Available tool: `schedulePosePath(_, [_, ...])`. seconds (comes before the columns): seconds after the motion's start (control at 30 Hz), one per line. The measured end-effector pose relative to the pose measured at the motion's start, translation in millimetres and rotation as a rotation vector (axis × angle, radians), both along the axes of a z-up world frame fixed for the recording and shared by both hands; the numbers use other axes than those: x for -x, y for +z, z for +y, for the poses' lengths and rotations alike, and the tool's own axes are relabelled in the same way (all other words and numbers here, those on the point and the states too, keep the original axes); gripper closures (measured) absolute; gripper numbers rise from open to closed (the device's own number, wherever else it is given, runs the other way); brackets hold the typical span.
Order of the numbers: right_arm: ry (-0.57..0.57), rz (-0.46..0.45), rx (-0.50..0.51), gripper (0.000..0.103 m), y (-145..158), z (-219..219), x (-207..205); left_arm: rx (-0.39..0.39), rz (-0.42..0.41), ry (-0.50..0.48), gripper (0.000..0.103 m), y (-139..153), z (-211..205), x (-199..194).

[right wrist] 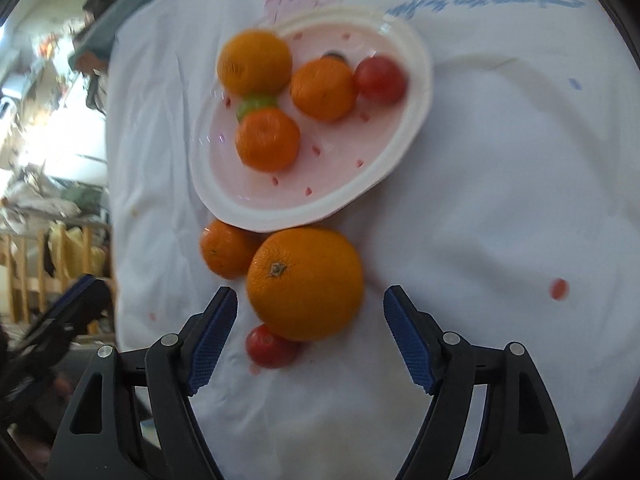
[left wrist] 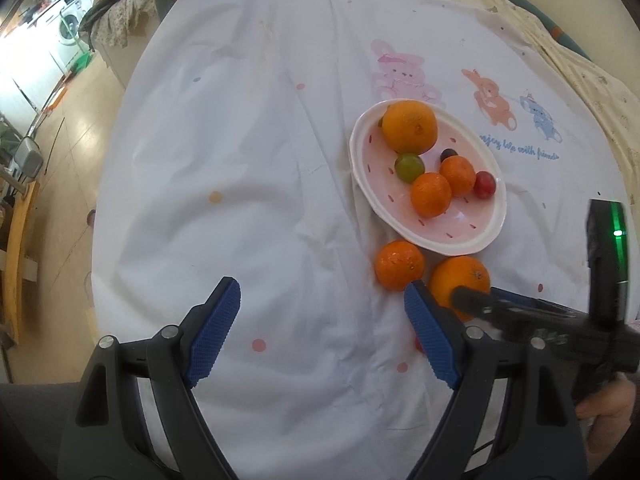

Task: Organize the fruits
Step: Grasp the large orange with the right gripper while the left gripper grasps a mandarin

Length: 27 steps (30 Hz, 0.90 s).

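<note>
Two grippers stand spread with nothing held: the right gripper flanks a large orange on the cloth beside the plate; the left gripper hovers over bare cloth nearby.

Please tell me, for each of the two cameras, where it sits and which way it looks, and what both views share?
Left wrist: on the left gripper, looking forward over the cloth toward the plate; its open blue fingers, the right gripper.
Right wrist: on the right gripper, facing the large orange; own open fingers.
Shared: plate, large orange, small orange.
</note>
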State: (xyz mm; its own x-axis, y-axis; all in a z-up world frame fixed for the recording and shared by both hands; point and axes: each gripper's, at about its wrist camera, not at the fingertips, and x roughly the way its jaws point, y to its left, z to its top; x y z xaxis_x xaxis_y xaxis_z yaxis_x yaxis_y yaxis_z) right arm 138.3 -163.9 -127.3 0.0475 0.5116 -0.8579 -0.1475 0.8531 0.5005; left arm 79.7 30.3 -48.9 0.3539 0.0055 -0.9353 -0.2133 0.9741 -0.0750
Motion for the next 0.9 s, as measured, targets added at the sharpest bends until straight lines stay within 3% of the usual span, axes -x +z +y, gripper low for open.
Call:
schedulePosePath(0.1, [0.024,-0.017,0.032,0.025,-6.8,10.2,-2.9,0.011,0.006,0.015,0.021,-2.1,5.0,-0.4])
schedulePosePath(0.2, [0.061,-0.041,0.061,0.036,-3.4,17.0,-2.7,0.01,0.01,0.021,0.021,-3.8,8.3,-0.2])
schedulePosePath(0.4, [0.067,-0.042,0.068,0.039,1.5,7.0,-0.9,0.021,0.02,0.022,0.021,-7.7,7.9,-2.2])
schedulePosePath(0.6, [0.009,-0.069,0.064,0.039,32.7,-18.3,7.8,0.018,-0.015,0.008,0.021,-1.3,5.0,-0.4])
schedulePosePath(0.77, [-0.027,-0.133,0.047,0.039,67.2,-47.1,15.8,0.036,0.011,-0.014,0.021,-6.7,0.1,3.2])
schedulePosePath(0.9, [-0.049,-0.162,0.038,0.039,75.3,-67.6,21.9,0.012,0.014,-0.057,0.021,-10.1,-10.3,3.8])
